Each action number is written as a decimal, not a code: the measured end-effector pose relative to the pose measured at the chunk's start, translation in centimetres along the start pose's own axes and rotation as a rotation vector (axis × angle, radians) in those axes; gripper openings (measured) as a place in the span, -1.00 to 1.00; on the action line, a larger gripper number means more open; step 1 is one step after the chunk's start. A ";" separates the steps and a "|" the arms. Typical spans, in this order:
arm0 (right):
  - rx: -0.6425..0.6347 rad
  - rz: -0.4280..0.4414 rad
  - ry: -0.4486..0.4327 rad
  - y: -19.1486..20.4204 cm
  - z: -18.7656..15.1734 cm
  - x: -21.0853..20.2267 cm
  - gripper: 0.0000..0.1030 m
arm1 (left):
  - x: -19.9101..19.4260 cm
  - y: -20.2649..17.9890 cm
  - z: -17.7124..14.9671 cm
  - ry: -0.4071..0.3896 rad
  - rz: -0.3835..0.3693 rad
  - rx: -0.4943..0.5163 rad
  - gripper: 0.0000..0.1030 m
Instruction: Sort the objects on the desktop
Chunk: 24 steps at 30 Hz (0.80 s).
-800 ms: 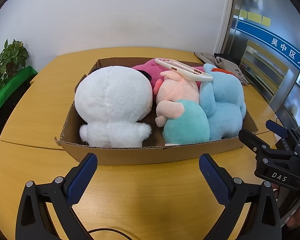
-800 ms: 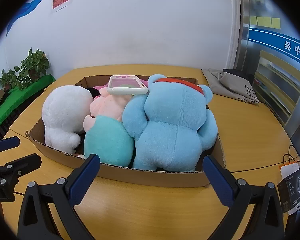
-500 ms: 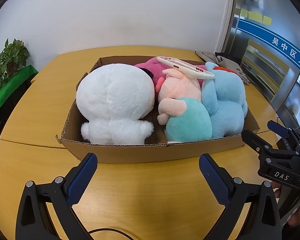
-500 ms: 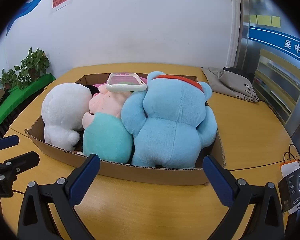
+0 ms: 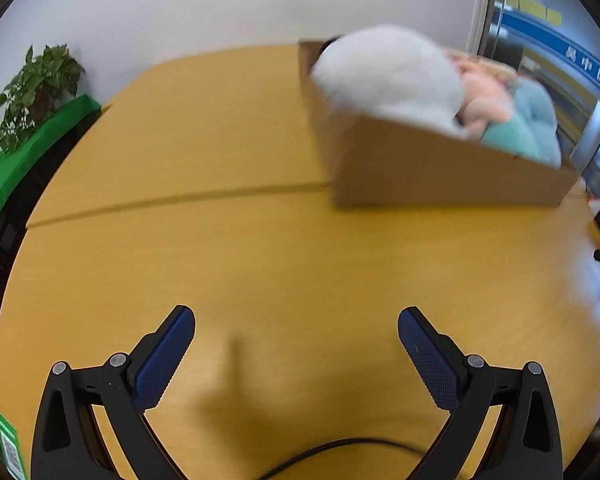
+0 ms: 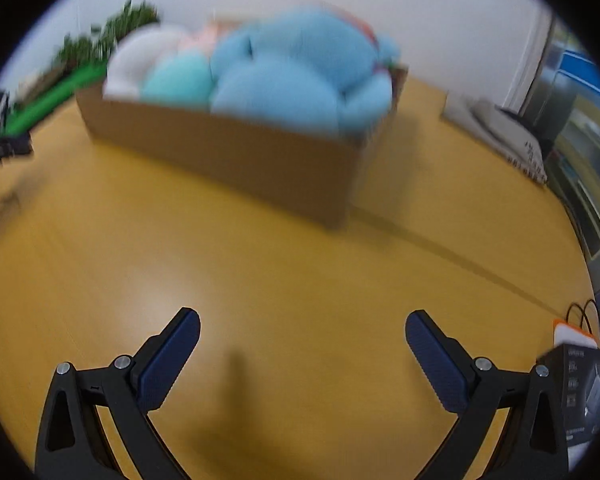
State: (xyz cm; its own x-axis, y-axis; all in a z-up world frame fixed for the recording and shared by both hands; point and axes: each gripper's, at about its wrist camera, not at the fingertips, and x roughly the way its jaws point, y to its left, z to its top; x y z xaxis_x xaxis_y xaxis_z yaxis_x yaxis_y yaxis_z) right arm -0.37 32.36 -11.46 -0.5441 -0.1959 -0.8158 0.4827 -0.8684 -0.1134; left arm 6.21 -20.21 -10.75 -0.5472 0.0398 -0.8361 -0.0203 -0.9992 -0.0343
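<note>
A shallow cardboard box [image 5: 440, 176] sits on the yellow wooden table [image 5: 220, 264], blurred by motion. It holds a white plush [image 5: 388, 80], a pink and teal plush [image 5: 512, 128] and a light blue plush [image 6: 300, 76]. In the left wrist view the box lies to the upper right; in the right wrist view the box [image 6: 236, 160] lies to the upper left. My left gripper [image 5: 296, 344] hangs open over bare tabletop, well short of the box. My right gripper [image 6: 302, 344] is open too, with nothing between its fingers.
A potted plant [image 5: 32, 88] on a green ledge stands at the far left. Grey folded cloth bags [image 6: 500, 128] lie on the table at the right. A small dark carton [image 6: 580, 384] and black cables [image 6: 580, 312] sit near the table's right edge.
Both grippers have pulled back and swung apart, the left one leftward and the right one rightward. The box has slid toward the upper edge of each view. Both stay open.
</note>
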 end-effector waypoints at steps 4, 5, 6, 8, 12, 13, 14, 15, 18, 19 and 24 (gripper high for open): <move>0.020 0.058 0.030 -1.8 -2.5 0.8 0.99 | 1.6 4.1 -1.5 0.044 -0.002 0.043 1.00; 0.029 0.080 0.022 -2.2 -2.8 0.7 0.99 | 1.7 4.6 -1.5 0.038 -0.009 0.055 1.00; 0.022 0.102 0.031 -2.5 -3.1 0.8 0.99 | 1.7 5.1 -1.5 0.031 -0.018 0.067 1.00; 0.007 0.137 0.010 -3.0 -3.6 0.7 1.00 | 1.8 5.9 -1.4 0.018 -0.035 0.090 1.00; -0.046 0.176 -0.031 -4.0 -4.3 0.7 1.00 | 1.9 6.3 -1.2 -0.045 -0.048 0.108 1.00; -0.071 0.192 -0.032 -4.3 -4.4 0.7 1.00 | 2.0 6.2 -1.2 -0.048 -0.049 0.109 1.00; -0.095 0.210 -0.033 -4.6 -4.4 0.8 1.00 | 2.0 6.1 -1.0 -0.047 -0.050 0.112 1.00; -0.118 0.228 -0.034 -4.9 -4.4 0.8 1.00 | 2.1 6.0 -0.8 -0.046 -0.052 0.116 1.00; -0.158 0.259 -0.033 -5.7 -4.1 0.5 1.00 | 2.7 6.1 0.7 -0.040 -0.064 0.128 1.00; -0.164 0.263 -0.034 -5.8 -4.1 0.6 1.00 | 2.9 6.1 1.0 -0.039 -0.066 0.130 1.00; -0.194 0.278 -0.036 -6.2 -3.0 0.9 1.00 | 4.0 6.1 2.6 -0.040 -0.071 0.135 1.00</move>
State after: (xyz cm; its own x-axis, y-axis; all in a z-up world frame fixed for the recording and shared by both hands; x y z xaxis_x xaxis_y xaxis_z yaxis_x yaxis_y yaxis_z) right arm -1.75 38.91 -13.21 -0.3958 -0.4323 -0.8102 0.7357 -0.6773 0.0020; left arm 1.70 -26.19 -12.90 -0.5729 0.1128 -0.8118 -0.1709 -0.9852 -0.0163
